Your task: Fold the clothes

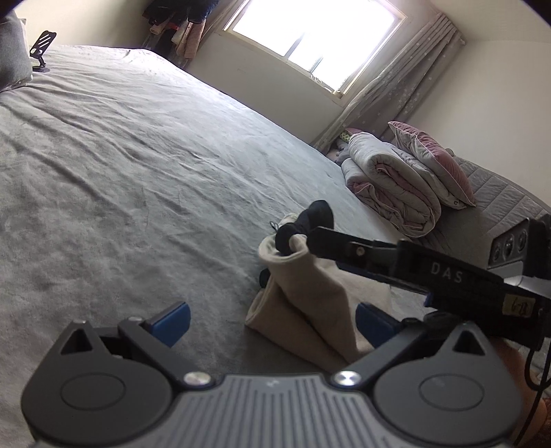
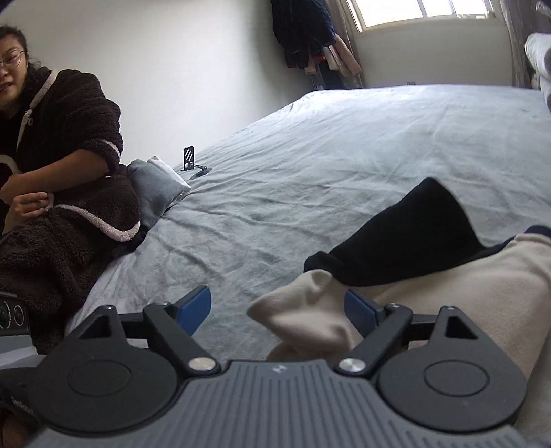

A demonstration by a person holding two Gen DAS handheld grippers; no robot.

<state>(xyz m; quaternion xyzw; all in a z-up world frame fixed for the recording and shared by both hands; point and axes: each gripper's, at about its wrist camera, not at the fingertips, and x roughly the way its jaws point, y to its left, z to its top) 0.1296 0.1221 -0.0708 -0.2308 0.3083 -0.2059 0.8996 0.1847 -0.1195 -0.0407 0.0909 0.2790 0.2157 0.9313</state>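
- The right gripper (image 2: 277, 310) has its blue-padded fingers (image 2: 358, 310) spread wide apart; a bunched corner of the beige garment (image 2: 306, 317) sits in the gap, lying against the pad at 3 o'clock and clear of the one at 9 o'clock, so nothing is clamped.
- The left gripper (image 1: 272, 322) also has its fingers (image 1: 172, 322) set wide apart, and the folded bottom edge of the beige garment (image 1: 303, 303) lies between them, nearer the right-hand pad; whether that pad touches the cloth cannot be told.
- In the left wrist view the right gripper (image 1: 311, 236) reaches in from 3 o'clock, its tip at the raised top of the garment, where the beige cloth stands up in a peak.
- A dark garment (image 2: 403, 241) lies on top of the beige one, towards 1 o'clock from the right fingers; in the left view it pokes out of the peak.
- Both garments rest on the grey bed (image 1: 120, 172), close to the near edge.
- A small black stand (image 2: 188, 158) sits on the bed at about 11 o'clock in the right view, beside a grey pillow (image 2: 155, 193).
- A person in a dark fleece robe (image 2: 69, 138) sits at the bed's edge at 9 o'clock.
- Rolled quilts (image 1: 389, 182) and a pink cushion (image 1: 434, 162) lie at 2 o'clock in the left view, under a bright window (image 1: 310, 31).
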